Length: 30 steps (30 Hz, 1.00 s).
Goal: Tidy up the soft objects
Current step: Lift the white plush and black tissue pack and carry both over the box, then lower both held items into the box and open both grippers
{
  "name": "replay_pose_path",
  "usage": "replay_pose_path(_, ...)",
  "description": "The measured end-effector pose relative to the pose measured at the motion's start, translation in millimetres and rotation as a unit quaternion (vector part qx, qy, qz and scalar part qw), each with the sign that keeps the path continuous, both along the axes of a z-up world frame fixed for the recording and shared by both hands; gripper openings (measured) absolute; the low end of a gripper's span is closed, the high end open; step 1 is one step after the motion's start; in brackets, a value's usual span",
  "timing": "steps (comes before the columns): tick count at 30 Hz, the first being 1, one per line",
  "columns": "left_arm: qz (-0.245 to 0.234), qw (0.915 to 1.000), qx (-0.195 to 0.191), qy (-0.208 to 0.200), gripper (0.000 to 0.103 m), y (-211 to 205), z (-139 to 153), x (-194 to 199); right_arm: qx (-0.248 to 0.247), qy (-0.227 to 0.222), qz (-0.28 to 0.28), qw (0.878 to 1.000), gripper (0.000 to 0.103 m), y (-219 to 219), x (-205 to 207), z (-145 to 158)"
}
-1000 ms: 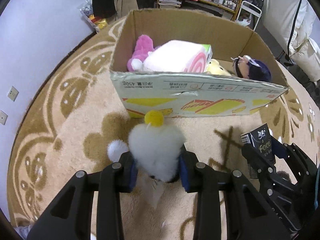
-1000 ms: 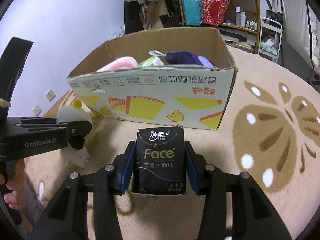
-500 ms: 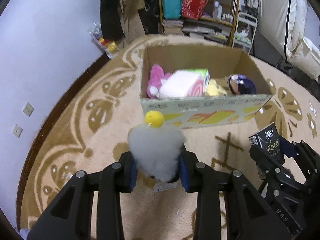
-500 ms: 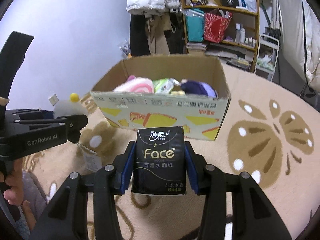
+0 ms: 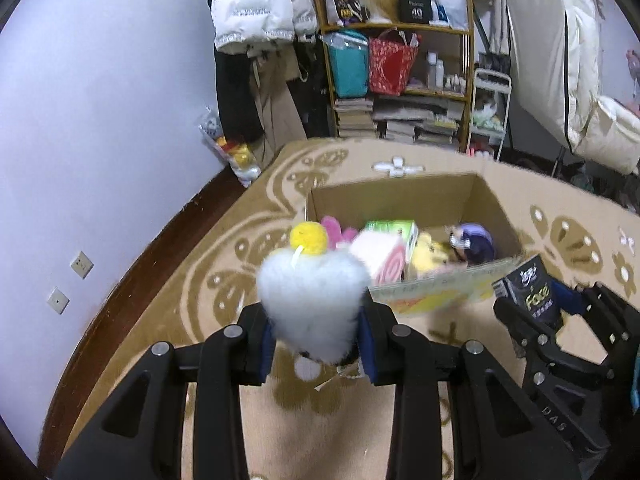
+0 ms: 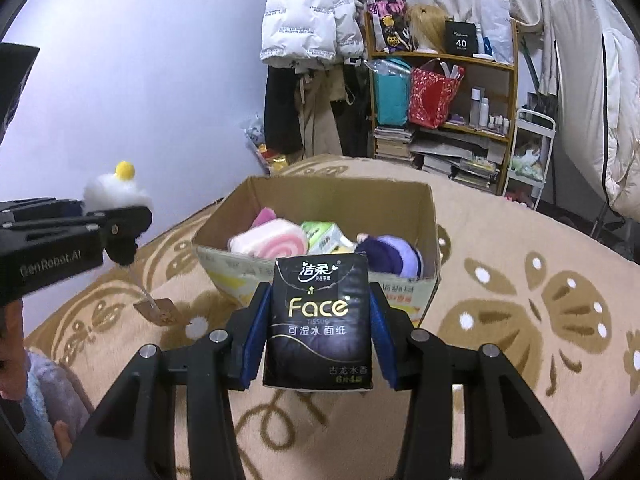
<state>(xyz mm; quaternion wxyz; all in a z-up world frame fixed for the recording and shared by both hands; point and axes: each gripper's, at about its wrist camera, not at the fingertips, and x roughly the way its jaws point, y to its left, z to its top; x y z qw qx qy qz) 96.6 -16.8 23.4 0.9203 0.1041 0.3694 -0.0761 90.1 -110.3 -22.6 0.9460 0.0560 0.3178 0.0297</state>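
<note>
Both loaded, both in the air short of the cardboard box [image 6: 432, 216]. My left gripper [image 5: 316, 344] is clamped on the white fluffy plush [image 5: 314, 300] with the yellow pom-pom [image 5: 307, 239]; my right gripper [image 6: 318, 340] is clamped on the black Face tissue pack [image 6: 320, 316], upright between the pads.

The box sits on the patterned carpet [image 6: 520, 320] and is already part full: pink roll cushion [image 6: 272, 242], green tissue packet [image 6: 326, 236], purple-haired doll [image 6: 390, 258], pink plush [image 5: 334, 230], yellow plush [image 5: 430, 254].

Risks as I see them:
- Plush is mostly fur, so the pads may be biting fluff, not body. It could slip before it clears the near wall.
- Its hang tag [image 6: 158, 310] dangles below and could snag the box rim.
- The grippers are close side by side; going in together risks a clash over the box.
- Free floor in the box looks limited to the back. A drop on the cushion may roll off.
</note>
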Motion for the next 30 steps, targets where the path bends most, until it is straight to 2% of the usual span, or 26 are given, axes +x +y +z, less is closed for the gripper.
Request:
replay_pose_path(6,-0.002,0.9991,0.005,-0.041,0.032,-2.4,32.5,19.9,-0.005,-0.019,0.008,1.0,0.049,-1.3,18.0,17.3)
replay_pose_path(10,-0.012,0.9979,-0.036,-0.053,0.032,3.0,50.3,40.1,-0.004,-0.028,0.012,1.0,0.049,-2.6,33.8,22.4)
replay_pose_path(13,-0.002,0.9973,-0.038,-0.062,0.032,5.9,52.8,57.1,-0.008,-0.025,0.014,1.0,0.049,-2.0,49.0,20.4)
replay_pose_path(19,-0.009,0.996,-0.049,-0.074,0.033,-0.3,49.0,79.0,-0.014,-0.025,0.026,0.999,0.049,0.4,75.1,18.3)
replay_pose_path(22,-0.016,0.9962,-0.031,-0.08,0.033,-10.9,40.3,86.7,-0.018,-0.02,0.029,0.999,0.049,-0.4,90.9,14.1)
replay_pose_path(26,-0.025,0.998,-0.015,-0.057,0.033,-18.4,17.5,98.8,-0.019,-0.015,0.025,0.999,0.049,-3.6,103.9,5.4)
replay_pose_path(30,-0.018,0.9989,-0.025,-0.035,0.036,-14.8,0.9,110.9,-0.04,-0.005,0.028,0.999,0.05,-3.9,115.4,-6.4)
